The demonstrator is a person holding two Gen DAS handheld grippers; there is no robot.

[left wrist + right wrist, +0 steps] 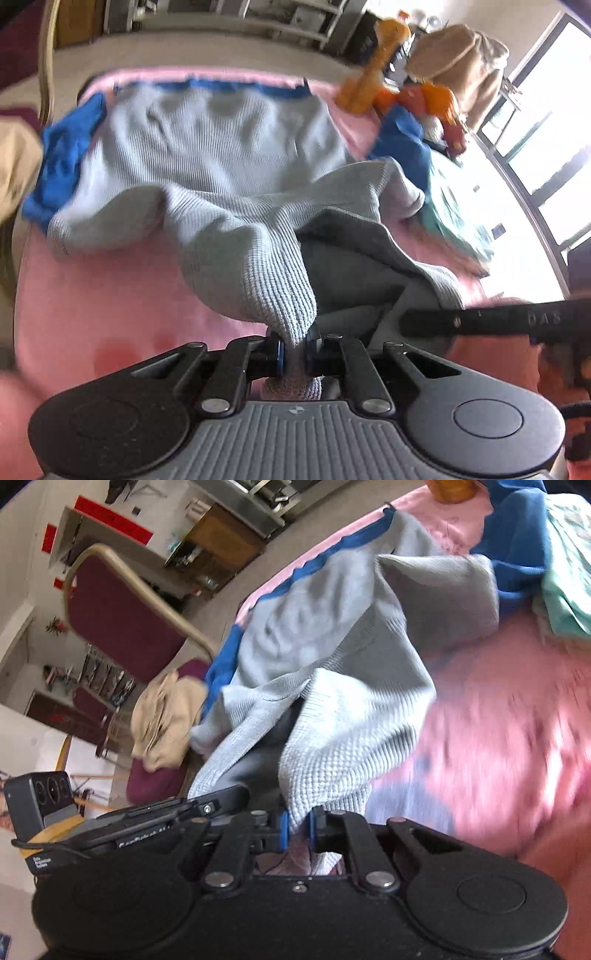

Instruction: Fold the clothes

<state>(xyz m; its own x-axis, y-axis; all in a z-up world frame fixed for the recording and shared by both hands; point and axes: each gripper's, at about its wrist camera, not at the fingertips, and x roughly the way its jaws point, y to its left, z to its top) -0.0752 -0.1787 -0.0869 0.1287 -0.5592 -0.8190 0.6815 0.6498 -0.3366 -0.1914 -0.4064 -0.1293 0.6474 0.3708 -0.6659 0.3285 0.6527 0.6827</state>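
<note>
A light grey knitted sweater [207, 147] with blue trim lies spread on the pink cloth-covered table [92, 295]. My left gripper [294, 347] is shut on a bunched edge of the sweater, which rises from the table into its jaws. In the right wrist view the same grey sweater [332, 657] hangs in folds, and my right gripper [298, 829] is shut on another part of its near edge. The right gripper's black body [498, 321] shows at the right of the left wrist view, close beside the left one.
A pile of orange, blue, teal and beige clothes [417, 110] sits at the table's far right. A maroon chair [122, 616] with a beige garment [166, 720] on its seat stands left of the table. Bright windows [546, 122] line the right side.
</note>
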